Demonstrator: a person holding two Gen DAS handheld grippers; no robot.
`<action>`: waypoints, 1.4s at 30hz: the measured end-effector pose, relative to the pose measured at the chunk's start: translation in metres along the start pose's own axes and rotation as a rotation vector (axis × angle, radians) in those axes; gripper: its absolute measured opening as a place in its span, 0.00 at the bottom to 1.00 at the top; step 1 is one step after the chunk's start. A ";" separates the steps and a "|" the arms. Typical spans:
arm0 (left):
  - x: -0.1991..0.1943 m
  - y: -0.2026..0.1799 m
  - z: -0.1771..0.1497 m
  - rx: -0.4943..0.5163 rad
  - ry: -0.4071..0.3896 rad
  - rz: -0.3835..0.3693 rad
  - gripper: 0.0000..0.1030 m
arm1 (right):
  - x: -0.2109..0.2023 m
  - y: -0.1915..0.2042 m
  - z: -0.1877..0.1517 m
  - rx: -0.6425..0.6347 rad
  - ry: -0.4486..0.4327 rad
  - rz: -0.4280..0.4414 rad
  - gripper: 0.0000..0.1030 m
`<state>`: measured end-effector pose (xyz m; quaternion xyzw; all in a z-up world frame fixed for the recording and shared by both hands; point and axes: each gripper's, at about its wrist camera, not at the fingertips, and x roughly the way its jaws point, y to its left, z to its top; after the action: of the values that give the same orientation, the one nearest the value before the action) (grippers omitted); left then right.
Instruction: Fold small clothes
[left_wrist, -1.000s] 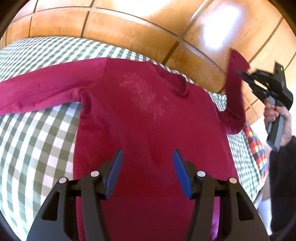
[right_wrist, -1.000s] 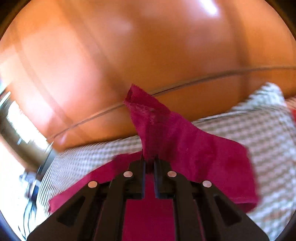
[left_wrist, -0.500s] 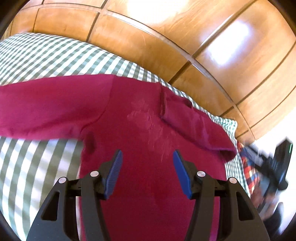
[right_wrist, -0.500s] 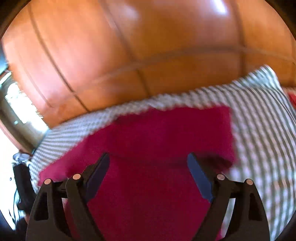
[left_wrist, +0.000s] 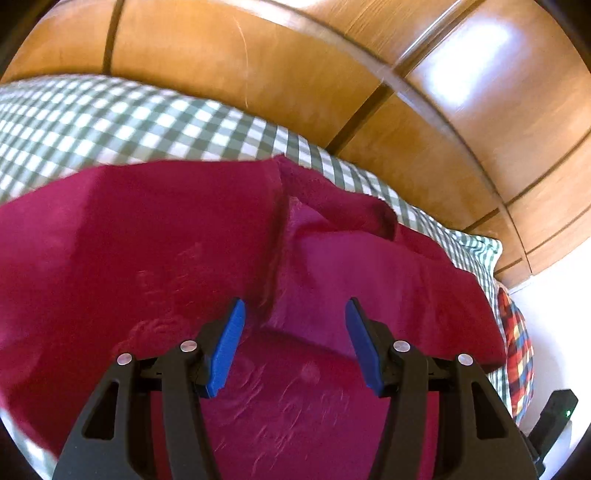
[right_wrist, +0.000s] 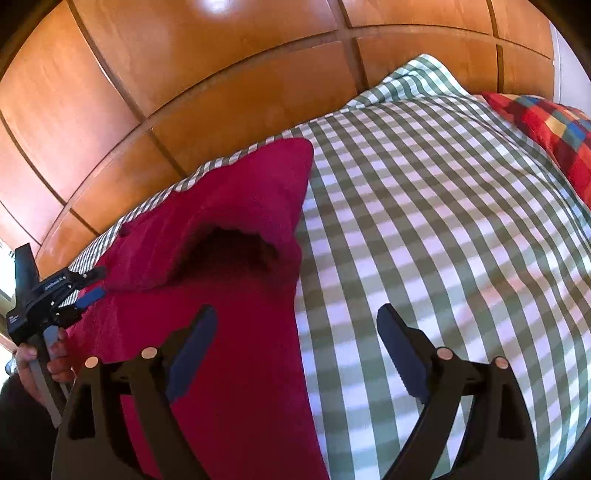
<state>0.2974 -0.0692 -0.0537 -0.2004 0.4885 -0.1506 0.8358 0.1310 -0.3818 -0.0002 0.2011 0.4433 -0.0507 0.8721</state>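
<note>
A dark red long-sleeved top (left_wrist: 147, 240) lies flat on the checked bedcover (left_wrist: 110, 122). One sleeve (left_wrist: 369, 266) is folded over its chest. My left gripper (left_wrist: 295, 314) hovers low over that sleeve's end; its jaws are closing, with the cloth under the gap and neither blue pad pressing on it. In the right wrist view the top (right_wrist: 240, 332) fills the left half, the folded sleeve (right_wrist: 258, 192) at its far end. My right gripper (right_wrist: 295, 314) hangs over the top's side edge, its jaws opening and holding nothing. The left gripper (right_wrist: 96, 284) shows at the far left in a hand.
A wooden panelled wall (left_wrist: 258, 66) runs along the far side of the bed. A red, blue and yellow plaid cloth (right_wrist: 546, 122) lies at the right edge of the bedcover (right_wrist: 443, 221). The same plaid cloth (left_wrist: 517, 350) appears at the right in the left wrist view.
The right gripper let go of the raised sleeve, which now lies folded across the chest, then opened wide and drew back. The left gripper slid over the top toward the sleeve, its jaws narrower.
</note>
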 end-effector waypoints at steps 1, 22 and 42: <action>0.005 -0.003 0.002 0.003 0.006 0.006 0.33 | 0.007 0.004 0.004 -0.002 -0.011 -0.013 0.86; -0.039 0.057 -0.013 0.054 -0.097 0.222 0.06 | 0.033 0.005 0.005 -0.056 0.022 -0.154 0.86; -0.051 0.069 -0.024 0.047 -0.116 0.226 0.10 | 0.082 0.072 -0.013 -0.363 -0.006 -0.144 0.92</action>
<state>0.2559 0.0096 -0.0589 -0.1325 0.4552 -0.0550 0.8787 0.1901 -0.3034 -0.0500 0.0083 0.4557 -0.0328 0.8895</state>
